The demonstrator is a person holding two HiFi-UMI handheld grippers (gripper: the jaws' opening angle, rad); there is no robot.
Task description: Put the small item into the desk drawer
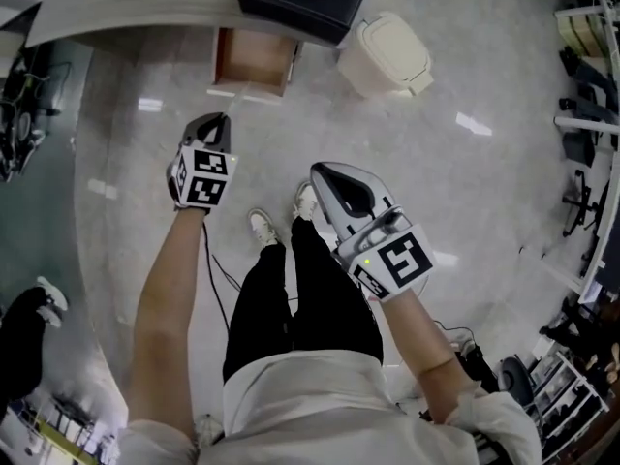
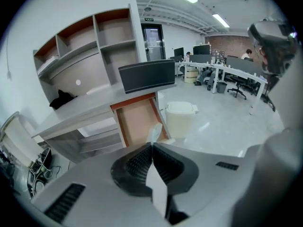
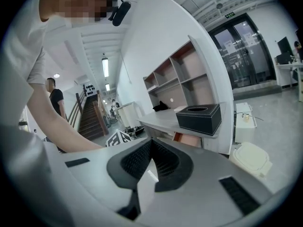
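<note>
The small item [image 2: 154, 132] is a thin white folded piece. My left gripper [image 2: 151, 145] is shut on it; one end sticks out past the tips and the other trails back between the pads. In the head view the left gripper [image 1: 223, 120] hangs just short of the open desk drawer [image 1: 254, 60], with the white piece [image 1: 238, 95] pointing at the drawer's front. The drawer [image 2: 138, 122] shows a bare brown bottom. My right gripper [image 1: 320, 174] is lower and to the right over the floor, shut with nothing in it, its jaws [image 3: 150, 142] closed together.
A black tissue box [image 1: 302, 3] sits on the grey desk top [image 1: 126, 13] above the drawer. A white lidded bin [image 1: 387, 56] stands on the floor right of the drawer. The person's legs and shoes [image 1: 262, 226] are below the grippers. Open shelves [image 2: 94, 46] rise behind the desk.
</note>
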